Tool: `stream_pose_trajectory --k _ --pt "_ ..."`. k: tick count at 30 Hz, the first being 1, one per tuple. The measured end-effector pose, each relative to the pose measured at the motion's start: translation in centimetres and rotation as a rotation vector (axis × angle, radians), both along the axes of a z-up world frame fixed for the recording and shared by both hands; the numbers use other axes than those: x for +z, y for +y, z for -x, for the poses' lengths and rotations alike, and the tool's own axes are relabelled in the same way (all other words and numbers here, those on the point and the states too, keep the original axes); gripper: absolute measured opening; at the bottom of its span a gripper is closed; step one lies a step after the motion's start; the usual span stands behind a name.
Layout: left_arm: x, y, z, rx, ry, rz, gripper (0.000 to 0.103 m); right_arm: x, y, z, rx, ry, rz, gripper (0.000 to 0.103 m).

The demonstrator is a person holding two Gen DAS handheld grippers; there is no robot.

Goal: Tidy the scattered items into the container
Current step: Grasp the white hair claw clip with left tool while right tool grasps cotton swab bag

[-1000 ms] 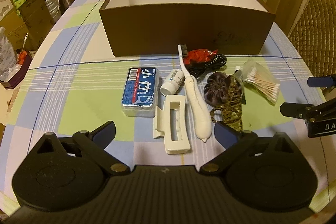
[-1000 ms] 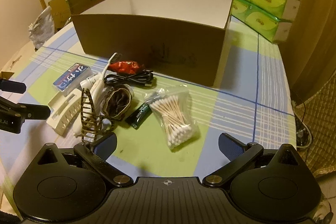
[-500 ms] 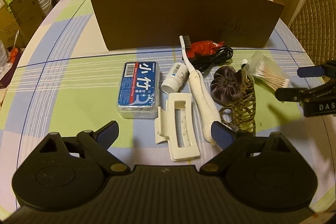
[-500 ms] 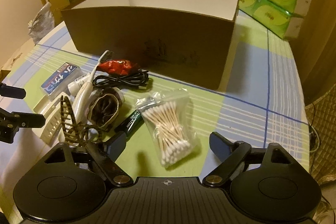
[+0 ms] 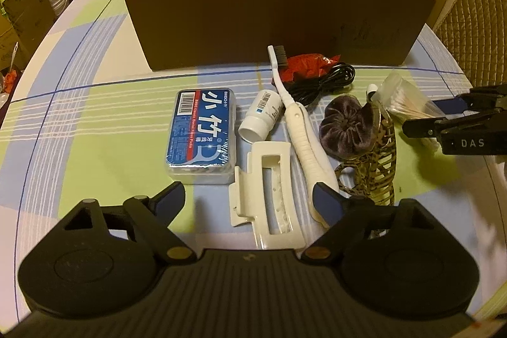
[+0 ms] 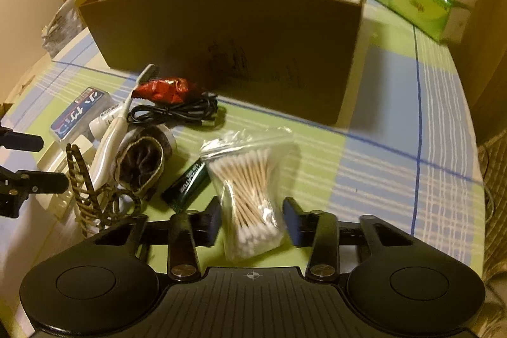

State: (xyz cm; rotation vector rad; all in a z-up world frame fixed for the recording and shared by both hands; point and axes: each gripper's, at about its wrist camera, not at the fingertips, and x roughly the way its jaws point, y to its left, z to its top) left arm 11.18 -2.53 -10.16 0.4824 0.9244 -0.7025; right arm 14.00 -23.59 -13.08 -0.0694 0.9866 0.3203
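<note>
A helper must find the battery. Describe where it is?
Start at the brown box; below it lies a black cable. Nearer still, the battery lies beside the cotton swab bag: a small dark green cylinder.

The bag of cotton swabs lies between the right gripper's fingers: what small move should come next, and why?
Probably finish closing the right gripper, whose jaws have just been closing: the bag of cotton swabs sits between them, still flat on the table.

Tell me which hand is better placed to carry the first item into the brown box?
Right, probably. The right gripper has been closing, its fingers around the cotton swab bag. The left gripper straddles the white hair clip, fingers wide apart.
</note>
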Motion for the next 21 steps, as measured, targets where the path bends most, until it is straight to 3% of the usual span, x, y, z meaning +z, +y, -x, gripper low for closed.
stream_pose_trajectory --k 11,18,21 --pt "-0.8 -0.2 -0.3 -0.046 0.003 0.001 0.070 0.4 -0.6 2.2 -0.040 0.027 -0.016 0.032" --pt "-1.4 -0.2 -0.5 -0.104 0.024 -0.006 0.040 0.5 -0.1 3.2 -0.045 0.043 -0.012 0.032" --pt "-1.3 0.0 -0.3 -0.120 0.017 -0.003 0.037 0.6 0.1 3.6 -0.046 0.056 -0.014 0.032"
